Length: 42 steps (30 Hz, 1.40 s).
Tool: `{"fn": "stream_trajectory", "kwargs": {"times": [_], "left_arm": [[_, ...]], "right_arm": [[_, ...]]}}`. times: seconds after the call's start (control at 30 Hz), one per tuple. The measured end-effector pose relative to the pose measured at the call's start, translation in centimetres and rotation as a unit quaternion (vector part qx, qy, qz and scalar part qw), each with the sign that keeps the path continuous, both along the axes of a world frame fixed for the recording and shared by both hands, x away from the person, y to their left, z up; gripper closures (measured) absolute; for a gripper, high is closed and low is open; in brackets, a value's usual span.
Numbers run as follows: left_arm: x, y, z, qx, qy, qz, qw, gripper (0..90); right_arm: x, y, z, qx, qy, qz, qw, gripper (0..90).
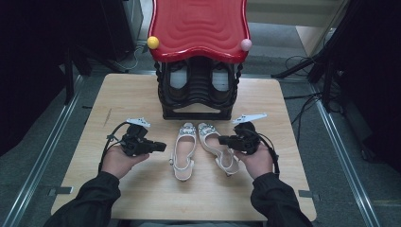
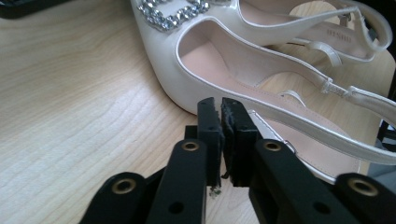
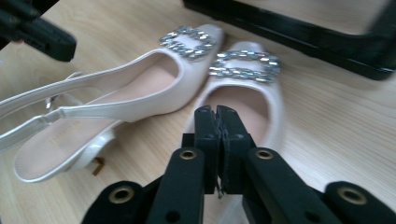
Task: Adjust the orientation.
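Observation:
A pair of white slingback shoes with rhinestone buckles lies on the wooden table (image 1: 142, 189), toes toward a shoe rack. My left gripper (image 1: 161, 147) is shut with nothing between its jaws, just left of the left shoe (image 1: 183, 151). In the left gripper view its tips (image 2: 221, 109) meet close to that shoe's side (image 2: 210, 70). My right gripper (image 1: 222, 140) is shut and empty over the inner edge of the right shoe (image 1: 226, 161). In the right gripper view its tips (image 3: 215, 114) hang above the right shoe's opening (image 3: 261, 100), with the left shoe (image 3: 116, 100) beyond.
A black shoe rack (image 1: 197, 106) with a red wavy top (image 1: 198, 26) stands at the table's far middle, with a pair of dark shoes (image 1: 178, 78) on its shelf. Yellow (image 1: 152, 42) and pink (image 1: 246, 45) knobs mark the top's corners. Cables lie on the floor at the right.

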<state>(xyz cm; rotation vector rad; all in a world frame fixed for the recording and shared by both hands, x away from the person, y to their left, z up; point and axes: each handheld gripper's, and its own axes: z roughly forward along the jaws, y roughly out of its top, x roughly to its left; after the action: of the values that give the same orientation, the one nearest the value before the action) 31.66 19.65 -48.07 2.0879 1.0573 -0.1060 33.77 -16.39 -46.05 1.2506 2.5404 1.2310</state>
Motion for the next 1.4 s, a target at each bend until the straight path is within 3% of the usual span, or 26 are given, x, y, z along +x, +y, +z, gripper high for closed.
{"fn": "stream_trajectory", "kwargs": {"times": [0.17,0.3,0.33,0.6,0.7,1.2,1.4], "left_arm": [[0.7,-0.3,-0.6,0.002,0.003,0.000,1.0000,89.1],[1.3,-0.6,-1.2,-0.010,0.010,0.006,0.9999,89.0],[1.4,-0.7,-1.3,-0.004,0.009,0.007,0.9999,89.0],[2.0,-1.5,-2.6,0.020,0.020,-0.002,0.9996,87.6],[1.9,-1.7,-2.6,0.020,0.018,-0.008,0.9996,88.0],[1.7,-2.5,-3.0,0.028,0.022,-0.017,0.9992,88.1],[1.7,-2.7,-3.1,0.020,0.030,-0.015,0.9992,88.5]], "right_arm": [[0.8,-2.3,-0.9,-0.007,0.007,-0.037,0.9993,90.0],[1.2,-3.1,-2.2,-0.015,0.014,-0.048,0.9986,90.0],[1.3,-3.2,-2.4,-0.016,0.015,-0.049,0.9986,90.0],[1.8,-2.1,-4.6,-0.043,0.034,-0.034,0.9979,90.0],[1.9,-1.7,-4.9,-0.052,0.033,-0.036,0.9975,90.0],[1.2,-0.5,-4.8,-0.033,0.046,-0.028,0.9980,90.0],[1.0,0.3,-5.0,-0.029,0.048,-0.021,0.9982,90.0]]}}
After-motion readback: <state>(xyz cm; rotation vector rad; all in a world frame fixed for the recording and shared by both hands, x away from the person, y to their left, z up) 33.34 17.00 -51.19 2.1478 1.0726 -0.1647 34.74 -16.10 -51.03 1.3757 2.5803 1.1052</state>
